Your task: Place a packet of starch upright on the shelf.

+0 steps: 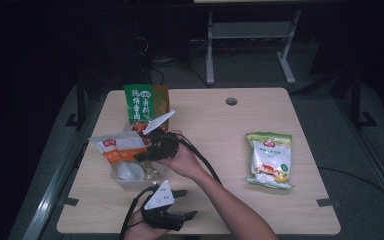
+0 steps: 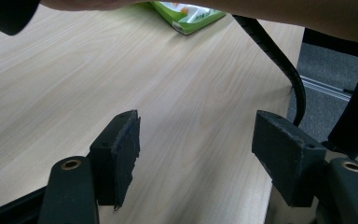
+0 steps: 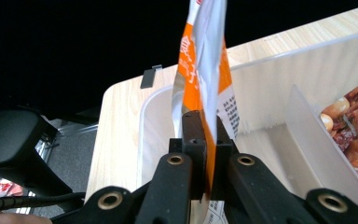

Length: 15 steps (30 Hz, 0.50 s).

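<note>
Nearest us, our left gripper [image 1: 182, 204] hangs with its jaws spread wide and nothing between them, low over the pale wooden table [image 1: 220, 135] at its near edge. Farther in, our right gripper [image 3: 204, 140] pinches the flat orange-and-white foil sachet [image 3: 200, 70] by its lower edge, jaws closed tight on it, above the clear plastic bin [image 3: 270, 70] at the table's left side.

We judge the sachet light, thin and floppy, with a slick film that could slide out of a shallow pinch. A hold on the sealed edge seam, where the foil is stiffest, should serve best.

Our right gripper view shows the pinch itself and a divider inside the bin. From the high view we get the layout instead: a green upright pouch [image 1: 145, 102] behind the bin, and a green-and-white snack bag [image 1: 270, 159] lying well apart to the right.
</note>
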Motion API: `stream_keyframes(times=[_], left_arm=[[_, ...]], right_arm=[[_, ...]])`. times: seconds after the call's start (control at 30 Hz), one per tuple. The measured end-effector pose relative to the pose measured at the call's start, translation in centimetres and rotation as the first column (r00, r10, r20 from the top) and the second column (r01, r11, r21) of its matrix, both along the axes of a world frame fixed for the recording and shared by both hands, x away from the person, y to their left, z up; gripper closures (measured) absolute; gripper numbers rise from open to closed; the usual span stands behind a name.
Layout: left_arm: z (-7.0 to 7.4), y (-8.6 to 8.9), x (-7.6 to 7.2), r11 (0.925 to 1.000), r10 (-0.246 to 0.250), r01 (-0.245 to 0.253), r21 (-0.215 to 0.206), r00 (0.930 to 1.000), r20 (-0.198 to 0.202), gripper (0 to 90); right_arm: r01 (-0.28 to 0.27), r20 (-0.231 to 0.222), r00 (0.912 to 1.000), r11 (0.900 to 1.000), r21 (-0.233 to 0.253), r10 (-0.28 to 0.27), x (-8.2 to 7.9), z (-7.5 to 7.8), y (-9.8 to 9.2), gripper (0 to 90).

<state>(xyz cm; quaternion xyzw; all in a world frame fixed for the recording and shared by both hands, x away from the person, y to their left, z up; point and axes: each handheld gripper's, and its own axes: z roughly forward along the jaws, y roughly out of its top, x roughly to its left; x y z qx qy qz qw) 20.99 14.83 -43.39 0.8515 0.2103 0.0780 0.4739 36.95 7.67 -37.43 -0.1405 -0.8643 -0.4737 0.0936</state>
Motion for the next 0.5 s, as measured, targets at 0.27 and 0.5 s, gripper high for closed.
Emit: stream_keyframes(times=[0.27, 0.5], left_arm=[[0.0, -0.1, 0.0, 1.0, -0.005, 0.005, -0.001, 1.0, 0.008, 31.9], [0.0, -0.2, -0.1, 1.0, -0.007, 0.007, -0.006, 1.0, 0.003, 32.0]], right_arm=[[0.003, 0.007, 1.0, 0.998, -0.069, -0.002, -0.1, -0.8, 0.0, 89.4], [-0.049, -0.006, 0.9988, 0.989, -0.139, 0.049, -0.1, -1.1, 0.3, 79.0]])
